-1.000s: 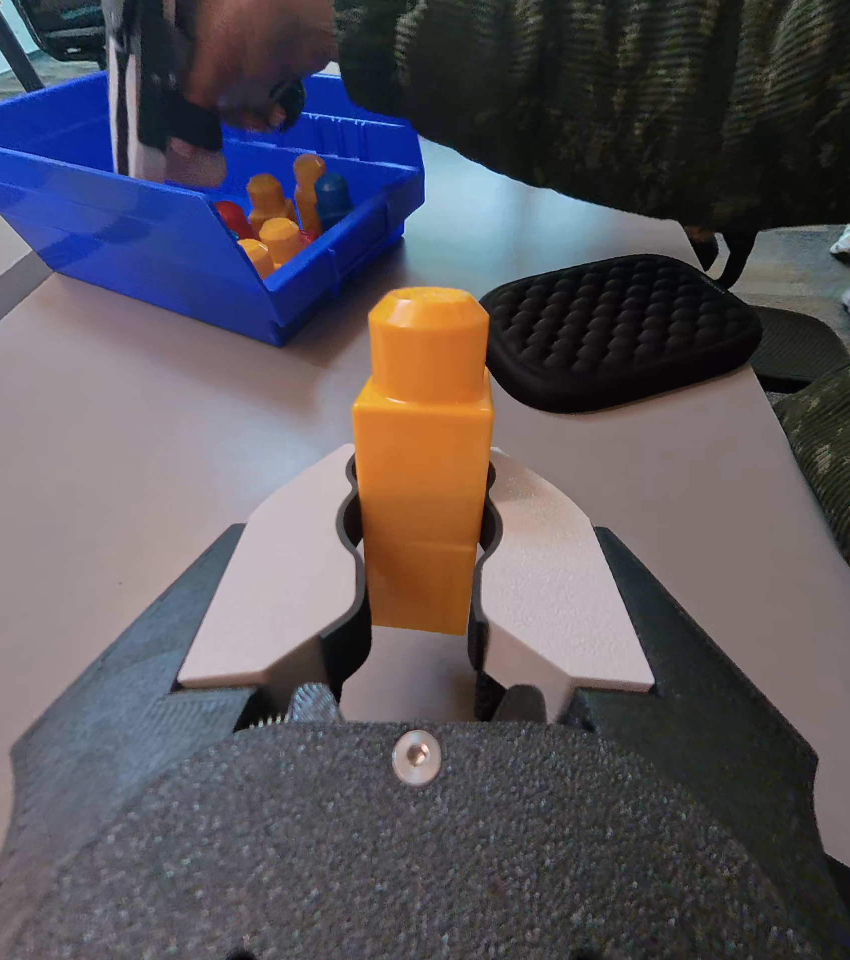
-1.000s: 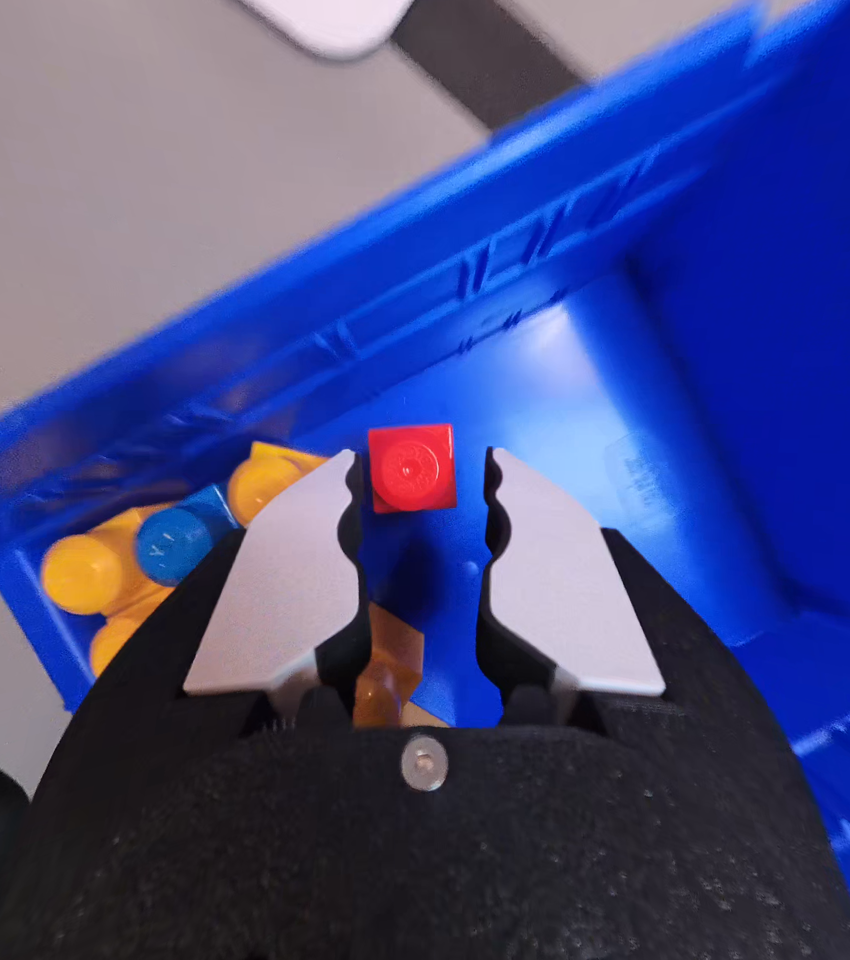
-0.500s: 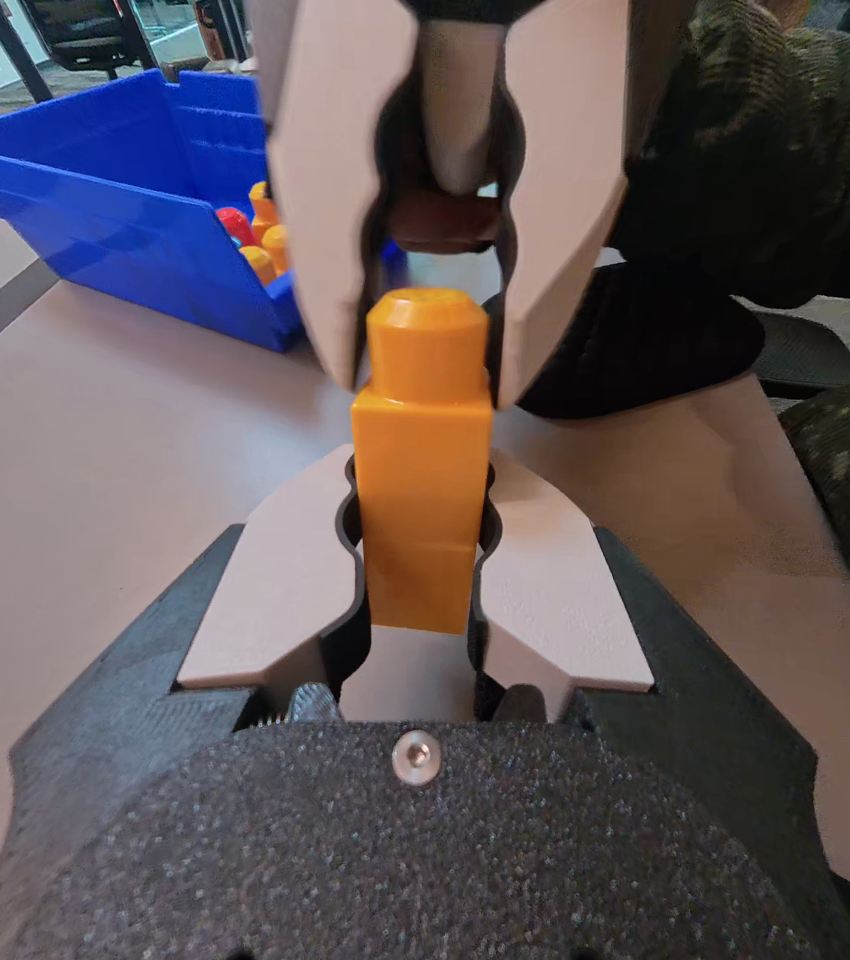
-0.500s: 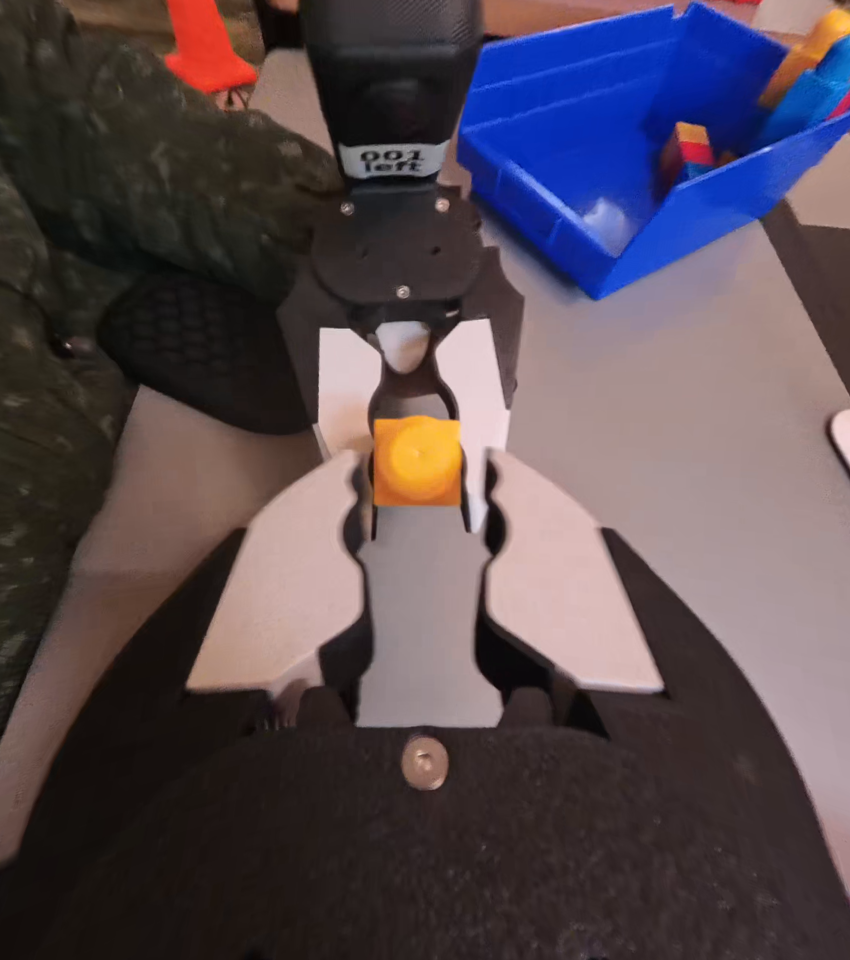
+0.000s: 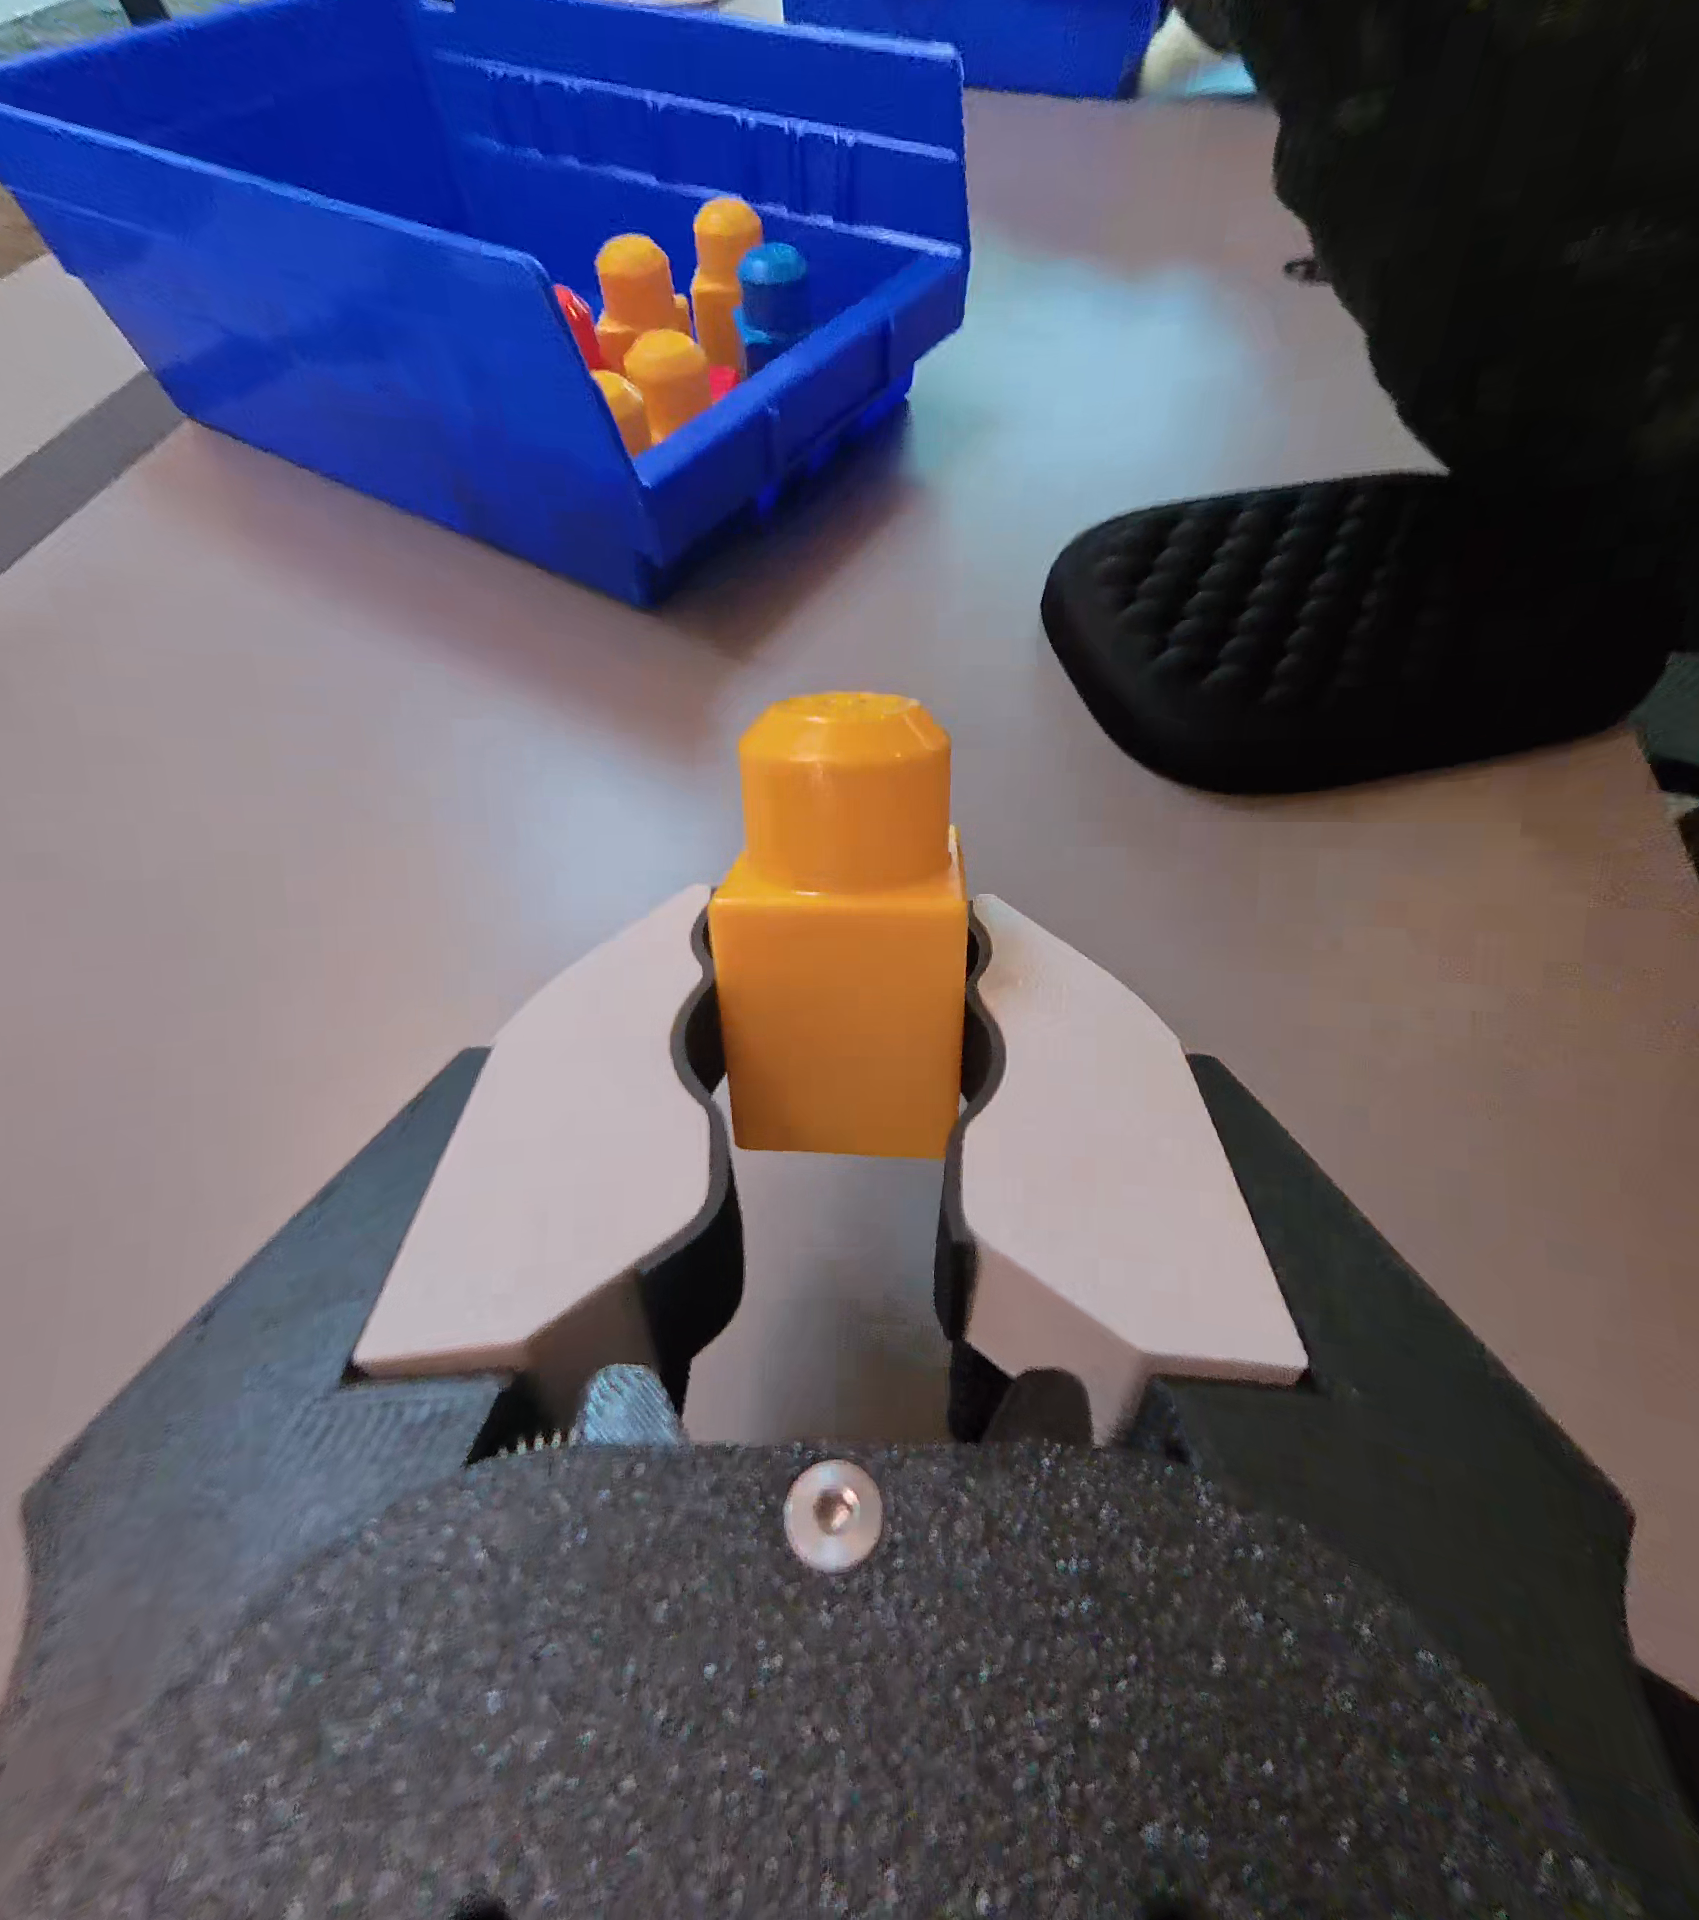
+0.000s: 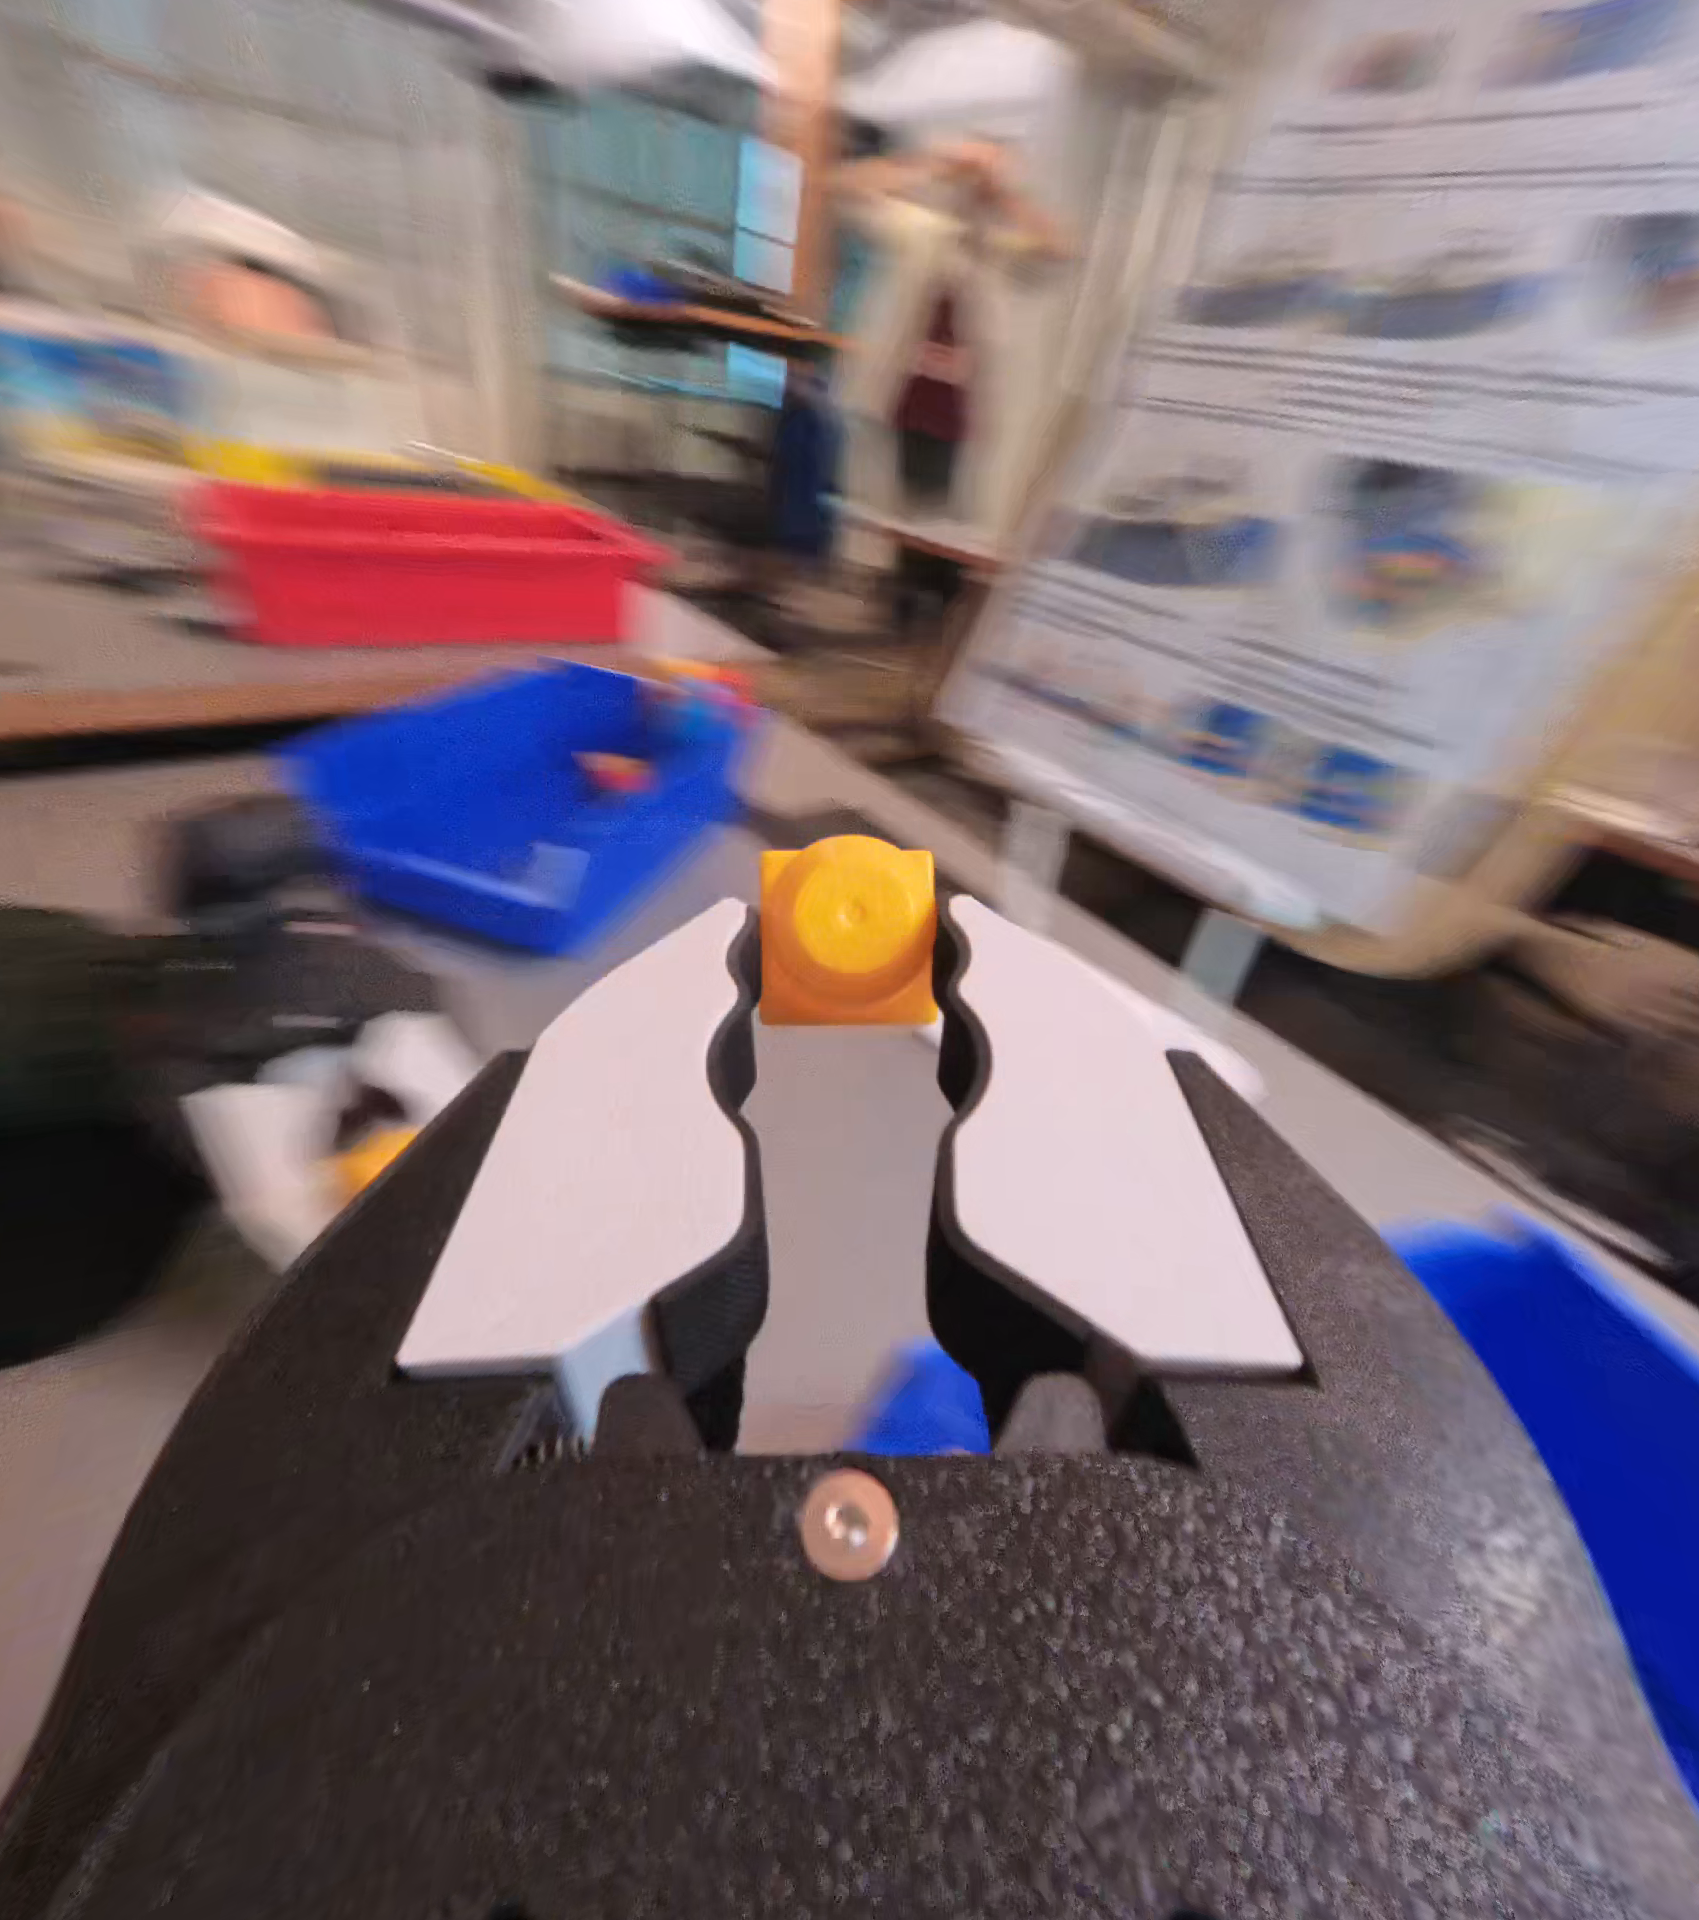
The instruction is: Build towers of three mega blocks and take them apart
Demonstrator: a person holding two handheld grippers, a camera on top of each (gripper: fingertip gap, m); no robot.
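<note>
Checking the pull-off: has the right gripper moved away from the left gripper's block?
Yes. The right gripper, shut on an orange block, has swung away; the blue bin now lies beyond it.

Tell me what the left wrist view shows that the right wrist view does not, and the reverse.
Only the left wrist view shows the left gripper shut on an upright orange block, loose orange, blue and red blocks in the blue bin, and a black dimpled pad. Only the right wrist view shows the right gripper shut on another orange block seen stud-first, plus a blurred red bin and posters. Both show a blue bin on the grey table and a gripper clamping one orange block.
</note>
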